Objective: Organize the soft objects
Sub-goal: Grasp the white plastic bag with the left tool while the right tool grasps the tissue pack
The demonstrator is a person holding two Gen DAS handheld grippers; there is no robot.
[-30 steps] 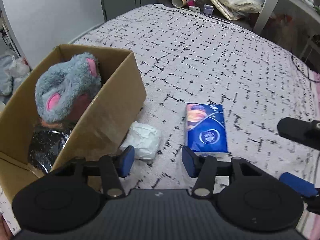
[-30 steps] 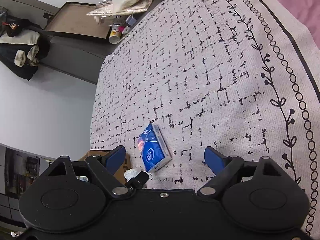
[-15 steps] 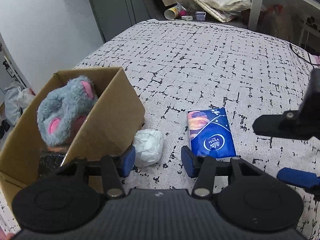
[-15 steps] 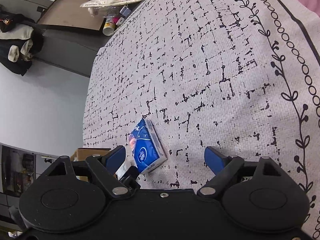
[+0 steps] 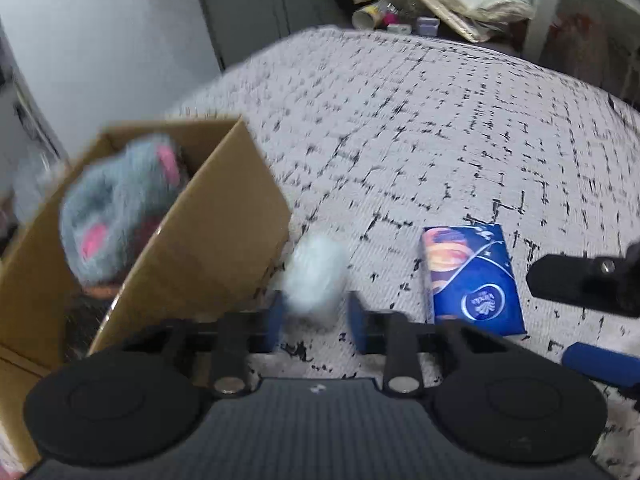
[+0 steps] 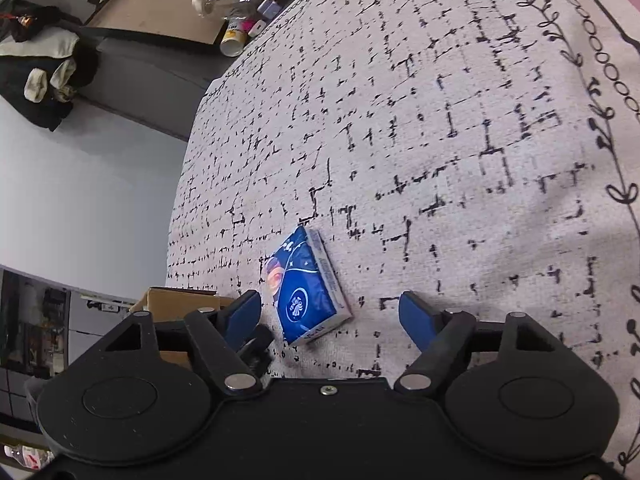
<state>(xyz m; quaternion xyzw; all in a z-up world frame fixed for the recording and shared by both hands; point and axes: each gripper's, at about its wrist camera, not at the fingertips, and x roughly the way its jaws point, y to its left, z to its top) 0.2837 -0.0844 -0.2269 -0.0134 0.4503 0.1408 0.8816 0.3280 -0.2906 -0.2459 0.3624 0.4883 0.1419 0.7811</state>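
Left wrist view: the left gripper (image 5: pixel 316 318) is seen with its blue-padded fingers (image 5: pixel 273 320) spread apart, and a crumpled white soft bundle (image 5: pixel 316 276) is framed in the gap between them, blurred; whether the pads are touching it cannot be told. The bundle is found on the grey-white bedspread with black dash pattern (image 5: pixel 420 128), just beside the near corner of the open brown cardboard box (image 5: pixel 208 240). Inside that box a fluffy grey plush toy with pink ears (image 5: pixel 120 208) is packed, with something dark beneath it that cannot be identified. To the right of the fingers a flat blue tissue pack (image 5: pixel 474 280) is lying on the bedspread, and beyond it a black finger and a blue pad of the right gripper (image 5: pixel 580 320) are caught at the frame edge.

Right wrist view: the right gripper (image 6: pixel 330 314) is held wide open, nothing gripped. The blue tissue pack (image 6: pixel 306 288) is lying on the bedspread (image 6: pixel 440 120) between the blue pads, closer to the left one, untouched. A corner of the cardboard box (image 6: pixel 180 300) is glimpsed behind the left finger. Past the bed's far edge, a paper cup (image 6: pixel 234 40) among clutter is spotted on the floor.
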